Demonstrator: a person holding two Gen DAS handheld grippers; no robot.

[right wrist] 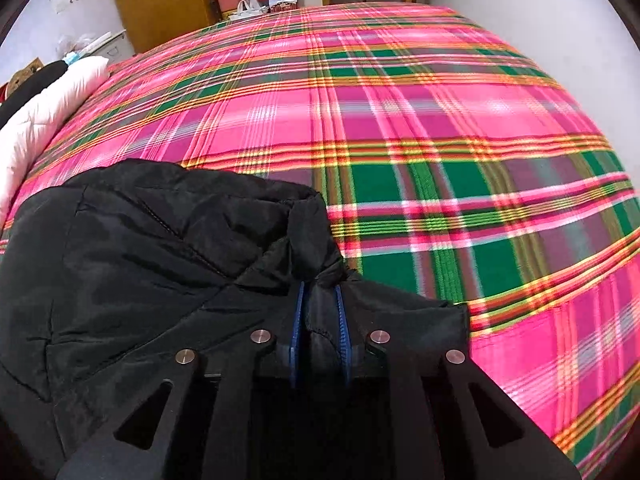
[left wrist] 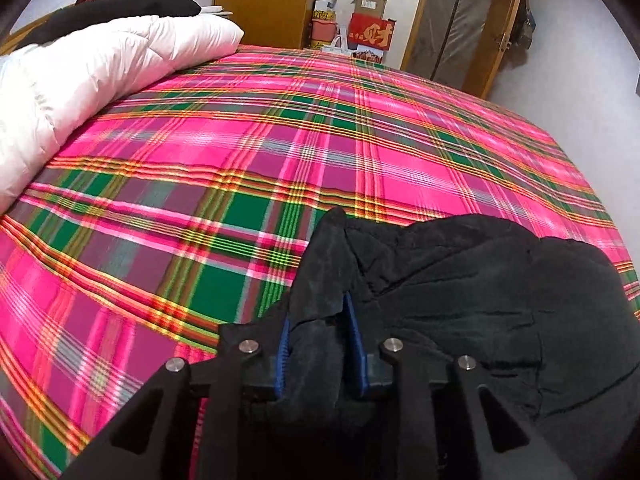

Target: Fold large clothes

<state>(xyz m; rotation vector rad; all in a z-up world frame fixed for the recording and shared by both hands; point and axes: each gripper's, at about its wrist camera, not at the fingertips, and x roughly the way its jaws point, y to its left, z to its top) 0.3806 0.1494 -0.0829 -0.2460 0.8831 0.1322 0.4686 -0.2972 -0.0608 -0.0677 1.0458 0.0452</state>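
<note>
A plaid bed [left wrist: 280,152] fills the room, a white quilt [left wrist: 80,80] at its far end. The black coat [left wrist: 480,300] lies bunched on the bed's near side. The left gripper [left wrist: 318,344] and right gripper [right wrist: 318,328] each pinch a coat edge, likely to spread it flat.

Black padded jacket [left wrist: 480,300]; pink-green-yellow plaid bedsheet [left wrist: 240,152]; white quilted duvet [left wrist: 80,80]; blue-padded black grippers; orange-brown wooden wardrobe [left wrist: 264,0].
</note>
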